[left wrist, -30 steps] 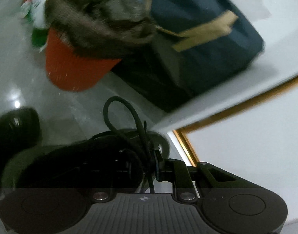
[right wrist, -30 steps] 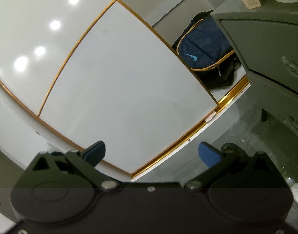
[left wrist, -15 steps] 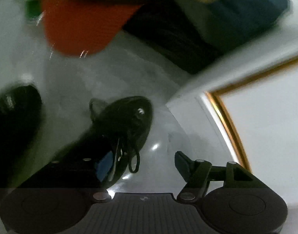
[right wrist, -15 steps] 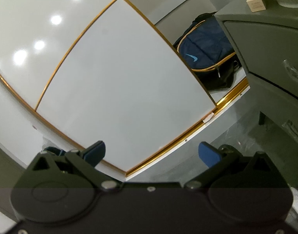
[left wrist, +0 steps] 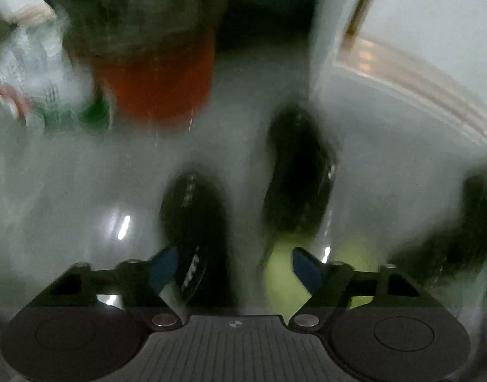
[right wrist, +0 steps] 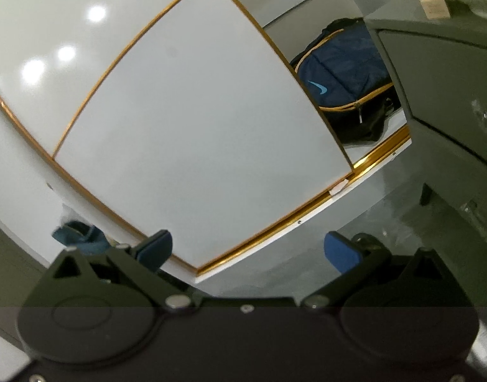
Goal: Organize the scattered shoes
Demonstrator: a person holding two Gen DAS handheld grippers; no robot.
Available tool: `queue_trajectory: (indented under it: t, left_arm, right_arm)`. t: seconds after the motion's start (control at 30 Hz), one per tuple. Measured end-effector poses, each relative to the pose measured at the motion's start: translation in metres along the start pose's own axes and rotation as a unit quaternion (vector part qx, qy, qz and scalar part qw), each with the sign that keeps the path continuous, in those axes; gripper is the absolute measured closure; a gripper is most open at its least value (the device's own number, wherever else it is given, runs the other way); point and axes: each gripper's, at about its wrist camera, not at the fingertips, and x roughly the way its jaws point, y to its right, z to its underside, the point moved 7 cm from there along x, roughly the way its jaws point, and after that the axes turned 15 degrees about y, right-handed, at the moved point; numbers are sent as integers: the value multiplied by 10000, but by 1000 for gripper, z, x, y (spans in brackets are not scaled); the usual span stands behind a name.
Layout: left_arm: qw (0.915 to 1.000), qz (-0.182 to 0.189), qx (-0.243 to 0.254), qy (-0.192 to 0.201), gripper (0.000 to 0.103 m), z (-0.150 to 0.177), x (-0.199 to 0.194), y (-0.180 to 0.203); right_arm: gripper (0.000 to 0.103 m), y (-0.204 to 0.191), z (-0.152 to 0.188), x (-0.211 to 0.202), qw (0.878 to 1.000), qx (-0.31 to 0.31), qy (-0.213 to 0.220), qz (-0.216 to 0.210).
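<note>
The left wrist view is blurred by motion. Two black shoes lie side by side on the glossy pale floor, one [left wrist: 192, 219] at centre and the other [left wrist: 299, 172] to its right and farther off. My left gripper [left wrist: 233, 267] hangs above the nearer shoe and points down at it. Its jaws are apart and closing, and the blue pads [left wrist: 162, 267] touch nothing. A third dark shoe [left wrist: 476, 222] shows at the right edge. My right gripper [right wrist: 249, 251] is open and empty, facing a white wardrobe door [right wrist: 195, 127].
An orange pot [left wrist: 160, 86] with a dark plant stands beyond the shoes, with a clear plastic bottle [left wrist: 36, 89] to its left. A yellow-green patch [left wrist: 307, 273] lies near the shoes. The right wrist view shows a navy backpack [right wrist: 342, 76], a grey dresser [right wrist: 450, 95] and a blue object [right wrist: 81, 235].
My left gripper was shut on a black shoe, then opened and left it on the floor. It has since lifted and rolled, so both shoes show side by side. The right gripper barely moved.
</note>
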Motion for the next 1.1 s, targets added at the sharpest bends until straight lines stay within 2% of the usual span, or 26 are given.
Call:
queue_trajectory:
  t: [0.03,0.17,0.23,0.33,0.43,0.47,0.53,0.67,0.77,0.83,0.87,0.93,0.97,1.07,1.1]
  left_arm:
    - [9992,-5,410,34,40,0,5,2]
    - [9981,358,37,-493,40,26,34,-1]
    - [9966,201,344,-720,40,37,52,1]
    - [9954,-128,458,-836,39,45,68,-7]
    - [9962,-414,344,-687,36,41,81,-21]
    - [9975,-455,212,-489,36,36,86,-28]
    - [9990,-284,11,-343,36,34,92,-31]
    - [9980,-461,134,-409,36,33,114,-32]
    - [9969,-746,20,-262,38,31,122,-40]
    - [9975,-670,-185,-128,75,24,123,-42]
    - [9979,-620,-150,-114,83,21,123,-38]
    - [9959,-866,223,-95,90,17,123,-33]
    - [9925,-1117,494,43,90,10,120,-32]
    - [9891,-1303,373,567,91,-11,110,-44]
    - [9867,-1394,550,625,91,-16,109,-43]
  right_arm:
    - [0,-3,2,1,10000,-75,-21,5]
    - [0,-15,13,6,9990,-408,-166,-33]
    - [0,-17,18,9,9982,-538,-281,-1]
    - [0,-15,18,8,9986,-444,-294,-33]
    - [0,-12,12,3,9994,-305,-175,-54]
    - [0,-11,11,2,9996,-244,-149,-42]
    - [0,-8,10,3,9998,-134,-135,-47]
    - [0,-10,10,2,9997,-114,-150,-133]
    - [0,-8,9,1,9998,-98,-136,-111]
    - [0,-7,9,2,9998,-81,-148,-89]
    - [0,-6,9,3,9998,-81,-147,-79]
    - [0,-6,9,3,9999,-92,-132,-61]
    - [0,-6,8,3,9999,-99,-124,-56]
    - [0,-6,9,4,9998,-110,-131,-61]
    - [0,-6,9,4,9998,-109,-136,-65]
